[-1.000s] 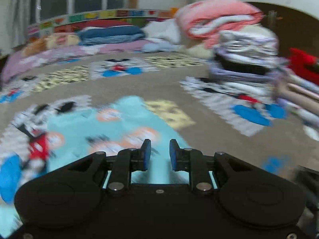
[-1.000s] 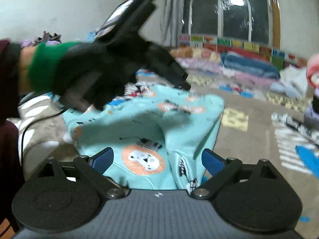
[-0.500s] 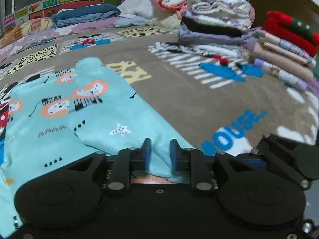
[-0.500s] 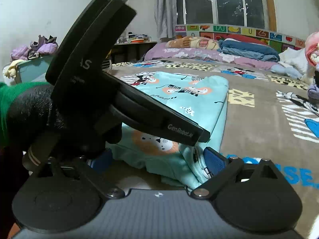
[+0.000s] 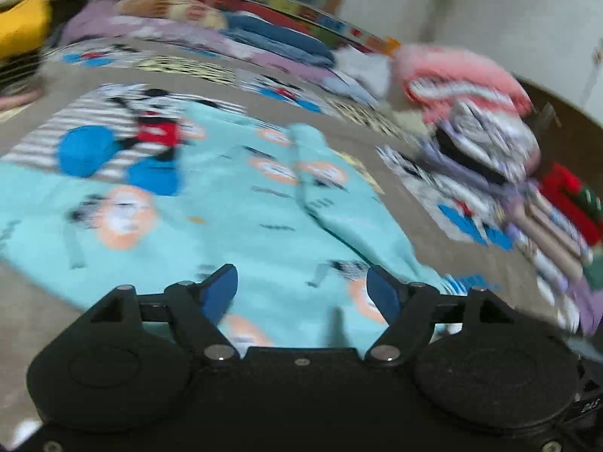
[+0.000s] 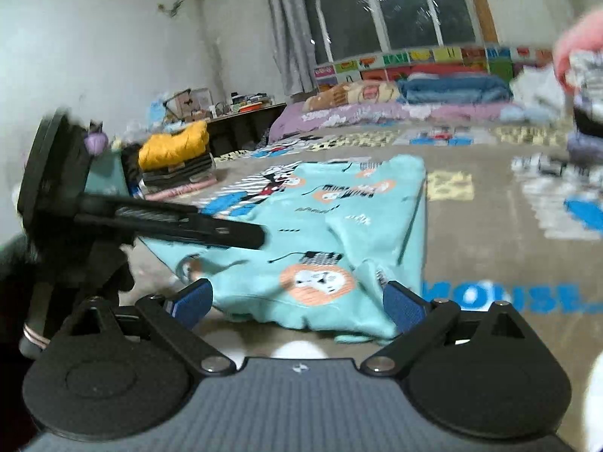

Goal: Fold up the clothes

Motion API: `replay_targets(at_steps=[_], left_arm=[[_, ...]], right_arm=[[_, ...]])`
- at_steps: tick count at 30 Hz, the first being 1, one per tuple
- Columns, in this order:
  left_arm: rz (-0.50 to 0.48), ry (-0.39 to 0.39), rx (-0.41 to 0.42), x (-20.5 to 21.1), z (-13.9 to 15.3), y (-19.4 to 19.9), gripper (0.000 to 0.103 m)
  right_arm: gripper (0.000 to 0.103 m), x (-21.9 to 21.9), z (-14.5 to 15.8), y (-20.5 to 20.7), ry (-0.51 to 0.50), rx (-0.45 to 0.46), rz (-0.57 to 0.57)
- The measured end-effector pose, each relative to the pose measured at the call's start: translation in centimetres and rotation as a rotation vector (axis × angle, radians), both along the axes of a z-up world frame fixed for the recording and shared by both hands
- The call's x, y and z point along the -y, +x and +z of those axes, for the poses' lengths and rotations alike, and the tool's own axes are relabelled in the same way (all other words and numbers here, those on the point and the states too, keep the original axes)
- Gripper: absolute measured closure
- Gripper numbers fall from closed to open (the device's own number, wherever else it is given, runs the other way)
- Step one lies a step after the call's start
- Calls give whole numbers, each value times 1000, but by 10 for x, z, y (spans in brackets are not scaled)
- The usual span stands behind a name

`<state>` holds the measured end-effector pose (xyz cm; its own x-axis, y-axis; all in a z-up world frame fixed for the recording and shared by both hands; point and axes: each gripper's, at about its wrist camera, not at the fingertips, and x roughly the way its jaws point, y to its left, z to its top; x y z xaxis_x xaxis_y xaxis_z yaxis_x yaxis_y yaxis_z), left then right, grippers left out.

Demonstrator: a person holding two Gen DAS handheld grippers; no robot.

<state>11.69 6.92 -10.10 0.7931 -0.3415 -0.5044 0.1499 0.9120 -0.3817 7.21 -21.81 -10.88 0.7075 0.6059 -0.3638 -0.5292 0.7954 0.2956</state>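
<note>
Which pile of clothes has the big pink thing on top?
The tall pile of folded clothes at the far right of the bed, with a fluffy pink blanket on top. The other pile, beside the bed, has a yellow item on top.

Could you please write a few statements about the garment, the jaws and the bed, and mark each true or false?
1. The teal garment lies on the bed cover. True.
2. The right gripper is clamped on the garment. False: its jaws stand wide apart and press on nothing.
3. The left gripper has its jaws opening, with no cloth pinched between them. True.
4. The yellow bundle lies on top of the garment. False: it sits on a stack off to the side of the bed.
5. A stack of folded clothes stands on the bed, apart from the garment. True.
</note>
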Motion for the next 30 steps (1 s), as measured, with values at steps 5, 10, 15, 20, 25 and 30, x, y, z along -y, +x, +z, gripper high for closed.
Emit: replay_targets(at_steps=[5, 10, 15, 20, 25, 30], left_arm=[[177, -144, -11, -62, 0, -14, 27], [386, -233, -31, -117, -7, -29, 27], [550, -312, -33, -165, -19, -41, 28], [633, -490, -38, -202, -39, -34, 31], [691, -478, 1, -214, -45, -8, 57], [673, -474, 2, -222, -51, 11, 69]], right_arm=[[7, -9, -3, -1, 134, -104, 39], [29, -36, -11, -2, 107, -137, 125], [35, -62, -18, -3, 33, -135, 182], [24, -70, -32, -4, -14, -135, 206], [8, -74, -35, -7, -20, -122, 260], [6, -75, -33, -14, -57, -106, 279]])
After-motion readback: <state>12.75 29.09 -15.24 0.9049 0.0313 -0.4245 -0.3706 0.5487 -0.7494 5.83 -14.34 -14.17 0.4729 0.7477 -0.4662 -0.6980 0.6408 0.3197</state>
